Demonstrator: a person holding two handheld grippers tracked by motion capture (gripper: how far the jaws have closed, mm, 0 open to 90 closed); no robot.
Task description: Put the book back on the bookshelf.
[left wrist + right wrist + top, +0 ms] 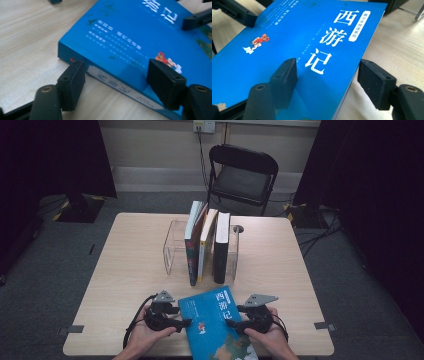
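Both grippers straddle the flat blue book [216, 325], left gripper [184, 322] over its spine edge, right gripper [231, 323] over the opposite edge, jaws parted, not gripping.

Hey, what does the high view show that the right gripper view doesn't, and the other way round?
High view: the whole table, a clear stand holding three upright books, and a black chair behind it.

Right gripper view: the white title characters close up, and the right gripper with its jaws open, one over the cover and one over the wood.

Shared: the blue book lying flat and the left gripper at its opposite edge.
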